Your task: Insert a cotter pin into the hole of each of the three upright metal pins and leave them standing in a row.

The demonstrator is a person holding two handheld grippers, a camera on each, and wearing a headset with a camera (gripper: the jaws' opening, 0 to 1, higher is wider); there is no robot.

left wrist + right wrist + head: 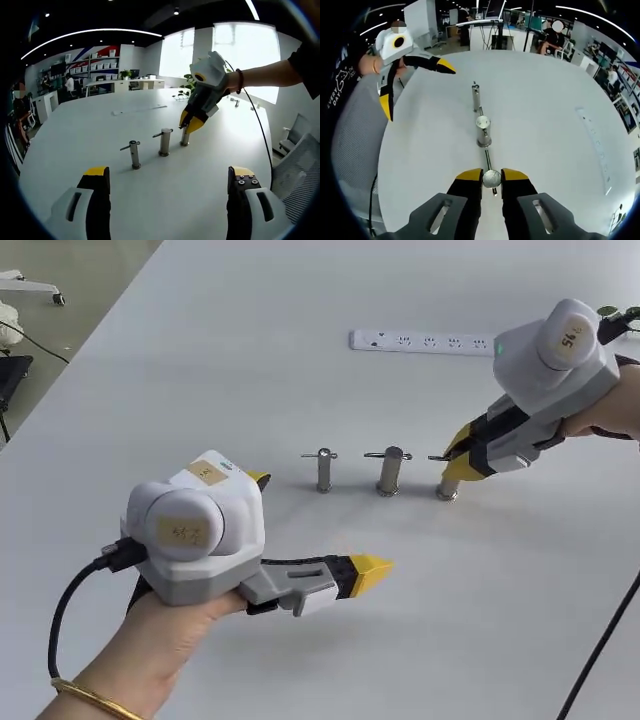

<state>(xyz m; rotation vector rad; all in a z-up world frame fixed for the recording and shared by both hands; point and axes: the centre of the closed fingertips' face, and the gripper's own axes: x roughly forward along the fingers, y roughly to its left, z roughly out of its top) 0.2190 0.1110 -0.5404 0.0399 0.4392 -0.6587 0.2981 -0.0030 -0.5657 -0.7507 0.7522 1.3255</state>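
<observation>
Three upright metal pins stand in a row on the white table. The left pin (324, 470) and the middle pin (390, 472) each carry a cotter pin crosswise near the top. My right gripper (457, 454) is at the top of the third pin (447, 489), and a cotter pin tip (437, 457) pokes out on the far side. In the right gripper view the jaws sit close on both sides of that pin's round head (491, 178), and the cotter pin (488, 159) runs forward between them. My left gripper (170, 174) hangs open and empty in front of the row.
A white power strip (420, 342) lies on the table behind the pins. The table's left edge (80, 345) drops to the floor. A black cable (600, 650) crosses the lower right corner. Wide bare tabletop surrounds the row.
</observation>
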